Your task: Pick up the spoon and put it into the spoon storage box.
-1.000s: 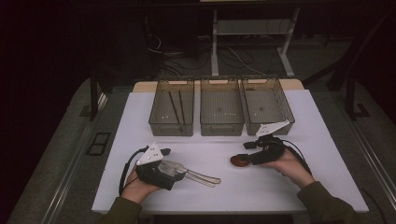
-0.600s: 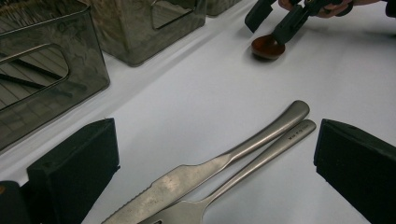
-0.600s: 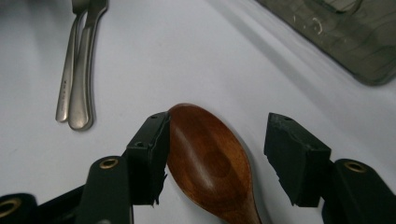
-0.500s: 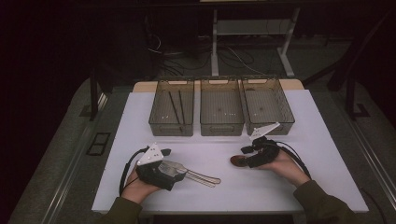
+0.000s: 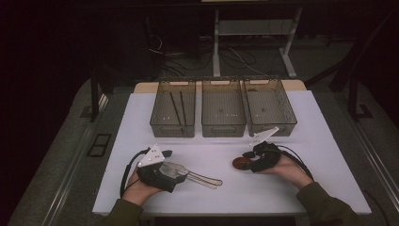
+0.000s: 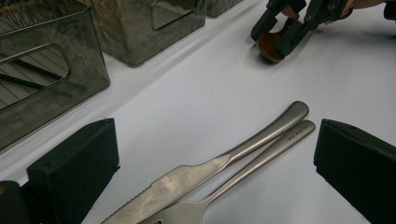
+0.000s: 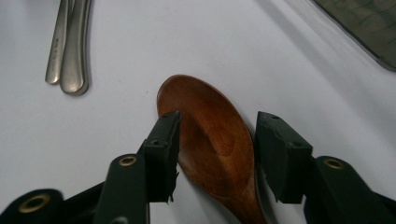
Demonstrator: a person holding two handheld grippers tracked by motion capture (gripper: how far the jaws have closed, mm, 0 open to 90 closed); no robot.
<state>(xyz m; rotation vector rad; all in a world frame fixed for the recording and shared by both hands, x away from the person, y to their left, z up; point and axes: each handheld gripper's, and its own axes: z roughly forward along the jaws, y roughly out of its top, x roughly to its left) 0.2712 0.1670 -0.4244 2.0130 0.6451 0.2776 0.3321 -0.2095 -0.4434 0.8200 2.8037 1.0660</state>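
Observation:
A brown wooden spoon (image 7: 212, 116) lies bowl-up on the white table (image 5: 315, 141). My right gripper (image 7: 217, 135) straddles its bowl. Its jaws have just been closing; the left pad touches the spoon's edge and the right pad stands a little off it. From above, the right gripper (image 5: 245, 159) points left at the spoon (image 5: 239, 163). A steel knife (image 6: 261, 137) and fork (image 6: 275, 149) lie side by side. My left gripper (image 6: 217, 149) stands open around them, and from above the left gripper (image 5: 186, 174) points right along the cutlery (image 5: 207, 179).
Three clear grey bins stand in a row at the back: the left bin (image 5: 172, 131) holds dark chopsticks (image 5: 178, 108), then the middle bin (image 5: 223, 130) and the right bin (image 5: 270, 128). The table's front edge is close below both hands.
My right gripper has shifted slightly left and nearer over the spoon, and its jaws have narrowed around the bowl. The left gripper and the cutlery have stayed put.

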